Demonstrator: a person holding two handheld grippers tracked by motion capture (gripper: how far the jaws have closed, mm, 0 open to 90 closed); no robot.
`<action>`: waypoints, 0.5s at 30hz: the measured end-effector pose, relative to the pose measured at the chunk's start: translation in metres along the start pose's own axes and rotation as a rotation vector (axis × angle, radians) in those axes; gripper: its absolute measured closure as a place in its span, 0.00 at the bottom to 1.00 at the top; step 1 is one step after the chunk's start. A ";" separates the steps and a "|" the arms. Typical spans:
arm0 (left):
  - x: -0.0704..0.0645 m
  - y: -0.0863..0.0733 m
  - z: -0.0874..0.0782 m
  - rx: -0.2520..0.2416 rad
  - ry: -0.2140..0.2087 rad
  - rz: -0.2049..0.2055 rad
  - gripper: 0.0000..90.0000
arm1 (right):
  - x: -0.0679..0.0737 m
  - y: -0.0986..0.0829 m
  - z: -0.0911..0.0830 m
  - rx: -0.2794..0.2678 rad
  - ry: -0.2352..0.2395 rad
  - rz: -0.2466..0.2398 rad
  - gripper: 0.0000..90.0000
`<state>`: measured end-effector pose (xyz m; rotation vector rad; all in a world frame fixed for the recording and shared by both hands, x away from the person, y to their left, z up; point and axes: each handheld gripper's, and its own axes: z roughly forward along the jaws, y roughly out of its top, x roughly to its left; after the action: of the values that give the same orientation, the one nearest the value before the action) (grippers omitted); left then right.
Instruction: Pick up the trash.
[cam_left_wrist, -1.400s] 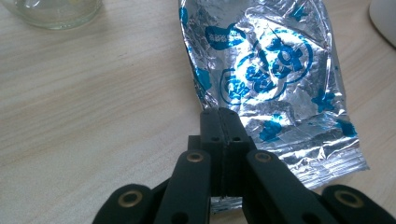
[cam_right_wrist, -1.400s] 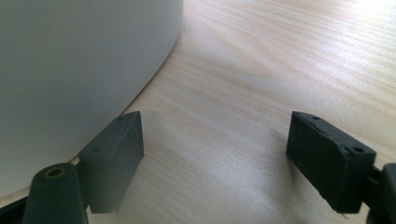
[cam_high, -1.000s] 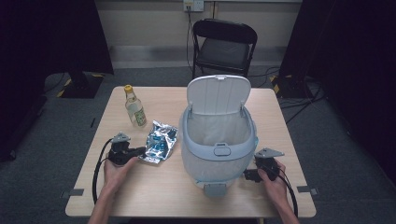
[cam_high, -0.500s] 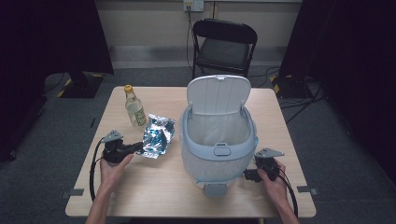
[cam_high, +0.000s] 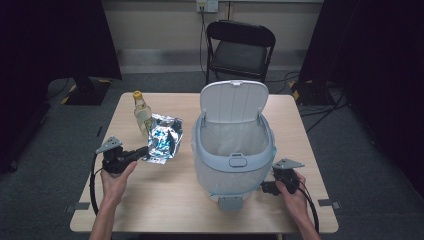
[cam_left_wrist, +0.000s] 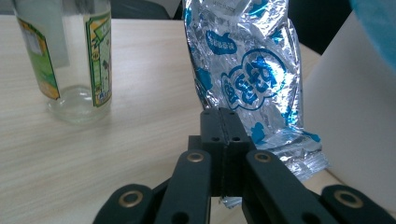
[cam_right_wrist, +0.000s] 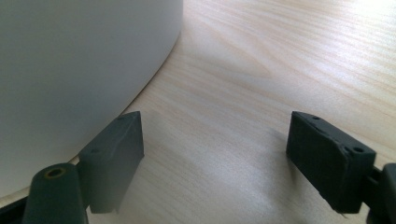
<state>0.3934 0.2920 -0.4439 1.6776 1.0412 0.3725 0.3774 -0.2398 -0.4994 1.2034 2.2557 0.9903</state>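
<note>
A crinkled silver-and-blue foil snack bag (cam_high: 163, 138) lies on the wooden table (cam_high: 165, 205) left of a pale blue lidded bin (cam_high: 232, 165) whose lid stands open. My left gripper (cam_high: 144, 150) is shut on the bag's near edge. In the left gripper view the jaws are pressed together at the gripper (cam_left_wrist: 223, 116), and the bag (cam_left_wrist: 247, 70) rises tilted behind them, with a scrap of foil below. My right gripper (cam_high: 265, 188) rests by the bin's right base. Its jaws stand wide open at the gripper (cam_right_wrist: 215, 154) over bare wood, close to the bin wall (cam_right_wrist: 70, 70).
A clear glass bottle (cam_high: 142, 114) with a yellow cap and green label stands just behind the bag, close to it in the left gripper view (cam_left_wrist: 70, 56). A black folding chair (cam_high: 240, 50) stands beyond the table's far edge.
My left gripper has drawn back to the left and nearer the person, with the bag's edge following it. The right gripper has stayed in place.
</note>
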 end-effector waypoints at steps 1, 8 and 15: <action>-0.001 0.002 0.000 -0.005 0.002 0.007 1.00 | 0.000 0.000 0.000 0.000 0.000 0.000 0.20; -0.005 0.018 -0.013 -0.082 -0.003 0.015 1.00 | 0.000 0.000 0.000 0.000 0.000 0.000 0.20; -0.010 0.029 -0.025 -0.157 -0.033 -0.004 1.00 | 0.000 0.000 0.000 0.000 0.000 0.000 0.20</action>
<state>0.3836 0.2988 -0.4058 1.5367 0.9663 0.4125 0.3775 -0.2399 -0.4995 1.2030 2.2557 0.9903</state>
